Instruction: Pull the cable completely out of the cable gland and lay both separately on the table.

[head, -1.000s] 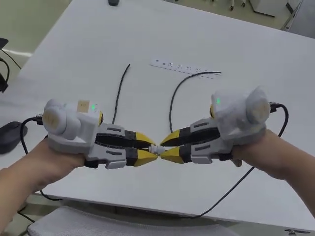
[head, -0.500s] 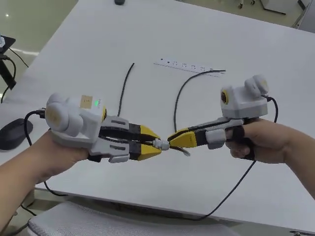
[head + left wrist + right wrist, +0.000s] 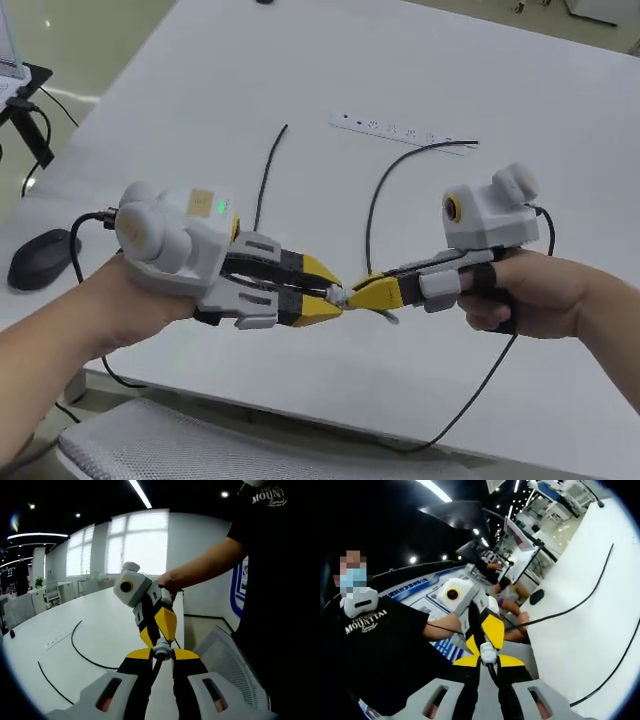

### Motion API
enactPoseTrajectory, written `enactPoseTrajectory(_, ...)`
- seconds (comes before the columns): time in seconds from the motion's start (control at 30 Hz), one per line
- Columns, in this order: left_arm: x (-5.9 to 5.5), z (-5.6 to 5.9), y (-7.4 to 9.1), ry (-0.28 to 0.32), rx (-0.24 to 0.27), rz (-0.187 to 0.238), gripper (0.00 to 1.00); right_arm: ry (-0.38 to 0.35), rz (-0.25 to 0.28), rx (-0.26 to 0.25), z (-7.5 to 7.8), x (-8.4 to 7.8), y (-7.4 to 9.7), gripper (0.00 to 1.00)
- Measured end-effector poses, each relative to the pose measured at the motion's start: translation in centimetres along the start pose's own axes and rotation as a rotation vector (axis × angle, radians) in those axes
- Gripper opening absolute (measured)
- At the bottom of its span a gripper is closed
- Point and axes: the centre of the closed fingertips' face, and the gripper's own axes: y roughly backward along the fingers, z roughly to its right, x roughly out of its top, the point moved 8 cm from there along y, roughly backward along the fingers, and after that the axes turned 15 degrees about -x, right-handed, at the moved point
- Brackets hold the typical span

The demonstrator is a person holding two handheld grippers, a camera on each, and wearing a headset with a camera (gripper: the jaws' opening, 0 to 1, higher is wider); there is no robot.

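**Head view:** Illumination is bright, diffuse and comes from overhead. The white worktop [image 3: 560,120] is evenly lit, with no hard shadows or glare. Focus is sharp throughout.

**Left gripper view:** The windows [image 3: 135,545] are overexposed and backlight the scene. The left tool [image 3: 161,653] is clearly lit.

**Right gripper view:** The ceiling lamps [image 3: 434,491] flare, and the worktop washes out to plain white.

**Both gripper views:** Straight lines bend strongly towards the edges.

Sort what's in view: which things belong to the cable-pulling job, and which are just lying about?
Job: cable gland, cable, left tool, right tool.
Lying about: power strip, straight black wire, curved black wire, mouse.
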Motion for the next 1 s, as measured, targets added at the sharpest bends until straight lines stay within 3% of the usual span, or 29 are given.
enactPoseTrajectory(0.07, -0.1, -0.1, 0.0, 0.002, -0.002, -0.004, 0.15, 0.028, -0.003, -0.025, 0.0, 0.1, 0.0, 0.07)
enactPoseTrajectory(0.2, 0.1, -0.2, 0.2, 0.038, -0.005, 0.02, 0.14, 0.154, -0.005, -0.077, -0.7, 0.7, 0.2, 0.06)
enactPoseTrajectory(0.3, -0.1, -0.4, 0.3, 0.056, -0.013, 0.022, 0.14, 0.275, -0.034, -0.157, -1.3, 0.9, 0.1, 0.06)
enactPoseTrajectory(0.4, -0.4, -0.4, 0.4, 0.094, -0.022, 0.029, 0.15, 0.468, -0.068, -0.274, -2.3, 1.2, -0.3, 0.06)
enactPoseTrajectory(0.43, -0.4, -0.4, 0.6, 0.105, -0.025, 0.034, 0.15, 0.48, -0.065, -0.29, -2.5, 1.3, -0.4, 0.06)
enactPoseTrajectory(0.53, -0.5, -0.2, 1.0, 0.139, -0.03, 0.062, 0.15, 0.705, -0.082, -0.394, -3.7, 1.3, -0.8, 0.06)
enactPoseTrajectory(0.73, -1.0, 0.2, 1.4, 0.22, -0.047, 0.089, 0.15, 1.003, -0.13, -0.595, -5.3, 0.4, -1.9, 0.06)
enactPoseTrajectory(0.9, -1.0, 0.2, 1.5, 0.267, -0.062, 0.116, 0.15, 1.155, -0.141, -0.701, -6.1, -0.1, -2.4, 0.06)
enactPoseTrajectory(1.0, -1.0, 0.3, 1.6, 0.315, -0.068, 0.135, 0.15, 1.192, -0.137, -0.727, -6.4, -0.3, -2.6, 0.07)
